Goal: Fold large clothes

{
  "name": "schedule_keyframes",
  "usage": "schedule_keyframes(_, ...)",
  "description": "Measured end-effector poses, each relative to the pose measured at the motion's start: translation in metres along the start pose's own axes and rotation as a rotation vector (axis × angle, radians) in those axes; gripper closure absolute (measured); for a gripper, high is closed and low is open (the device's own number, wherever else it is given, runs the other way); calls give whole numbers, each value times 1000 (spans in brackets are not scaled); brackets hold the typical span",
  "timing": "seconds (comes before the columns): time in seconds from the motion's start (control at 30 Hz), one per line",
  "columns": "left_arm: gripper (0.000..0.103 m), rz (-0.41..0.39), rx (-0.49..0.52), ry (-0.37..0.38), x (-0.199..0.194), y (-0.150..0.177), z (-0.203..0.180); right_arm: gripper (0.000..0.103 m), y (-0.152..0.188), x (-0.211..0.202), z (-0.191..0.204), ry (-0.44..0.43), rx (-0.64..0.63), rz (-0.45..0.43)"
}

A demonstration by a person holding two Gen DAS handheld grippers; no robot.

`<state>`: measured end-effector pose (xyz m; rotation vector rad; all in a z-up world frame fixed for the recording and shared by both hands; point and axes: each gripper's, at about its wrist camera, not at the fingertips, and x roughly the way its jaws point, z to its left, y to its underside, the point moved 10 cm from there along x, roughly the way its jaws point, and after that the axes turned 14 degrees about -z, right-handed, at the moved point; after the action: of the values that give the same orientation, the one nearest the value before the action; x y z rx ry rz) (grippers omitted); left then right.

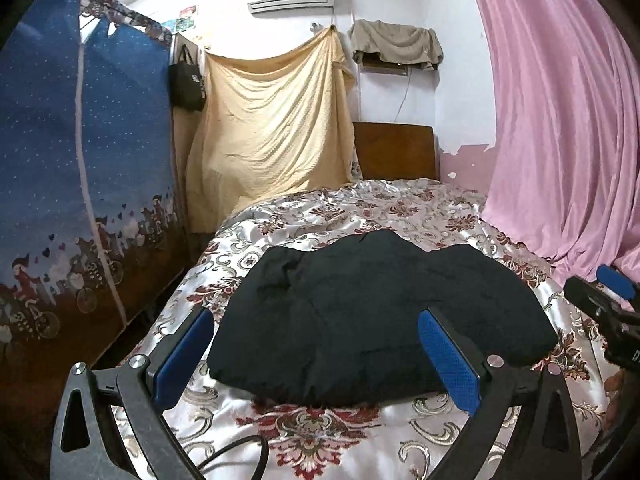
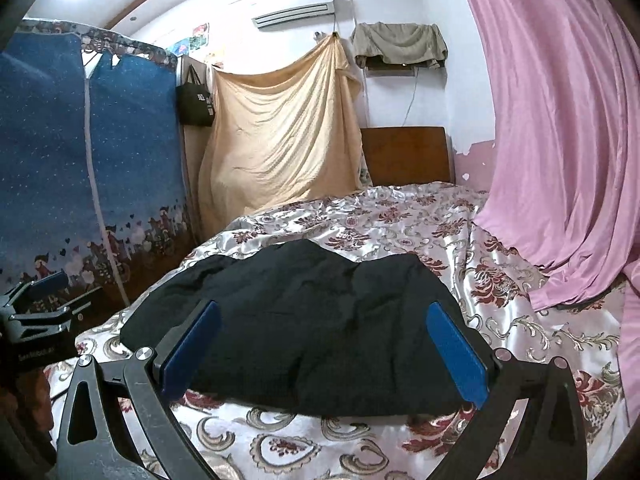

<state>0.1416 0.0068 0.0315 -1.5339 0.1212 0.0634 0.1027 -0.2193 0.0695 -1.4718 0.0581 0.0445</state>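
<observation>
Fingers [image 1: 448, 360] spread wide before black garment's [image 1: 360, 320] near edge

left gripper [image 1: 316, 354] jaws spread wide, right gripper [image 2: 326, 344] likewise, side by side, both empty

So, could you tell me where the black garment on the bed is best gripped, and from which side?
I would pinch the black garment at its near folded edge, coming in low from the foot of the bed. That edge is thick, faces both open grippers, left gripper and right gripper, and stands proud of the bedspread.

floral bedspread [image 1: 360, 208] between blue wardrobe [image 1: 80, 160] and pink curtain [image 1: 560, 120].
</observation>
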Motion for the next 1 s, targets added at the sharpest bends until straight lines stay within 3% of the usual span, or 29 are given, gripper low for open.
schedule_keyframes(0.33,0,10,-3,-50,-23,19,15,2,18,-20,5,-26,-7,20)
schedule_keyframes(1.0,0,50,2,-57,-41,45,23,2,42,-30,12,-72,-5,81)
